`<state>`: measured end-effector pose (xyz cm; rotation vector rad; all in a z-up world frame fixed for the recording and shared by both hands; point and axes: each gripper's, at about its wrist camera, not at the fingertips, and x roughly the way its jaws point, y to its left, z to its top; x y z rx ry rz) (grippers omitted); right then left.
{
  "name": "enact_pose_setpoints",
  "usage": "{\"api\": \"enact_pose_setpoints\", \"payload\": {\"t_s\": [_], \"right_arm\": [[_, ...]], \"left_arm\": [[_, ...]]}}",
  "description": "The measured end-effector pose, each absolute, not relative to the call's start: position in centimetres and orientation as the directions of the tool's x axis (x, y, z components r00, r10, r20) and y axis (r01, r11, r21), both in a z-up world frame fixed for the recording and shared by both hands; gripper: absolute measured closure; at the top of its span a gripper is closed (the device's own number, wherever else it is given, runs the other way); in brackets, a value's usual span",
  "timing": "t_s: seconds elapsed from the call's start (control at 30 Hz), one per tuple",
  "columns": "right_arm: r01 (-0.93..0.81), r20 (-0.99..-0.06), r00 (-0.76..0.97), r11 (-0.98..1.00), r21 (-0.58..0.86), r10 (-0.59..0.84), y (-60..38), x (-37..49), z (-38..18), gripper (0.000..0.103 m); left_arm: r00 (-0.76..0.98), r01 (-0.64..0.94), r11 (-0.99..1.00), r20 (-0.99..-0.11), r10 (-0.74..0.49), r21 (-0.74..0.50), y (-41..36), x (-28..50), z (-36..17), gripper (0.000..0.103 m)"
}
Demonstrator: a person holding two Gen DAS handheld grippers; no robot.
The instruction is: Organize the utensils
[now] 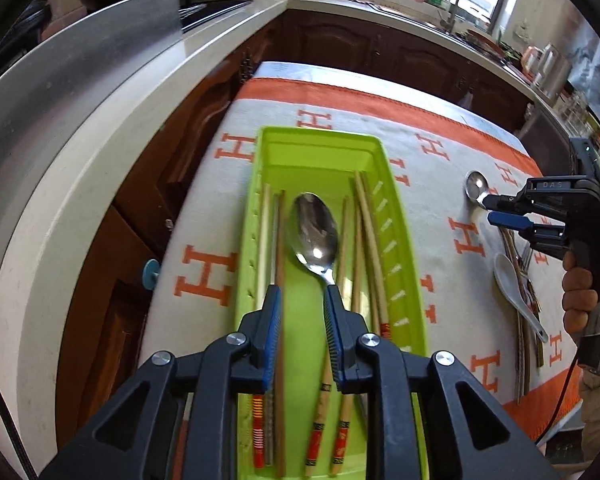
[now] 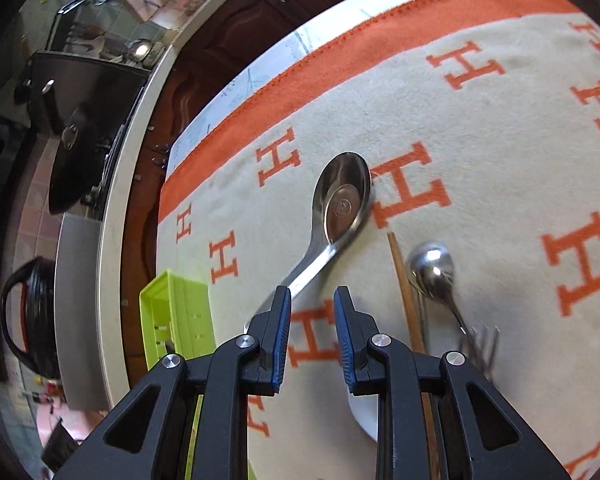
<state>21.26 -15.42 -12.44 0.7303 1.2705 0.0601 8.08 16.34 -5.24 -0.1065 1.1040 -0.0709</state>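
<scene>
A lime green tray (image 1: 396, 216) lies lengthwise on the orange-and-cream cloth (image 1: 204, 216). It holds several chopsticks (image 1: 370, 232) and a steel spoon (image 1: 314, 228), bowl up. My left gripper (image 1: 303, 300) hovers open over the tray; the spoon's handle runs under its right fingertip. My right gripper (image 2: 312, 304) (image 1: 490, 210) stands open above the cloth. Another steel spoon (image 2: 346, 196) (image 1: 476, 186) lies there, its handle passing under the left finger, not between the jaws. To the right lie a round steel spoon (image 2: 432, 268), a chopstick (image 2: 404, 280), a fork (image 2: 480, 340) and a white ceramic spoon (image 1: 512, 284).
A pale countertop (image 1: 112, 128) over dark wood cabinets (image 1: 332, 44) wraps the table's left and far sides, with a sink tap (image 1: 454, 0) by the window. A black pot (image 2: 32, 320) sits on the counter. A person's hand (image 1: 580, 292) holds the right gripper at the table's right edge.
</scene>
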Motion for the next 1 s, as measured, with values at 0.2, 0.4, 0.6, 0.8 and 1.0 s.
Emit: {"api": "enact_pose_setpoints", "payload": {"t_s": [0.2, 0.4, 0.6, 0.8, 1.0], "right_arm": [[0.411, -0.835, 0.310, 0.728, 0.549, 0.455, -15.3, 23.8, -14.8, 0.081], [0.450, -0.815, 0.346, 0.680, 0.579, 0.465, -15.2, 24.6, -15.9, 0.084], [0.459, -0.806, 0.376, 0.663, 0.591, 0.457, -15.3, 24.7, -16.6, 0.102], [0.414, -0.796, 0.398, 0.686, 0.599, 0.455, -14.7, 23.1, -14.4, 0.102], [0.348, -0.754, 0.403, 0.675, 0.650, 0.519, -13.1, 20.1, -11.2, 0.103]], "left_arm": [[0.444, -0.039, 0.984, -0.885, -0.137, -0.172, 18.1, 8.8, -5.8, 0.083], [0.440, -0.032, 0.984, -0.887, -0.143, -0.175, 18.0, 9.1, -6.2, 0.083], [0.444, -0.032, 0.982, -0.883, -0.153, -0.186, 17.9, 8.9, -6.2, 0.083], [0.469, -0.029, 0.984, -0.872, -0.144, -0.178, 17.6, 8.5, -5.2, 0.082], [0.506, -0.026, 0.987, -0.854, -0.126, -0.161, 17.0, 7.8, -3.9, 0.071]]}}
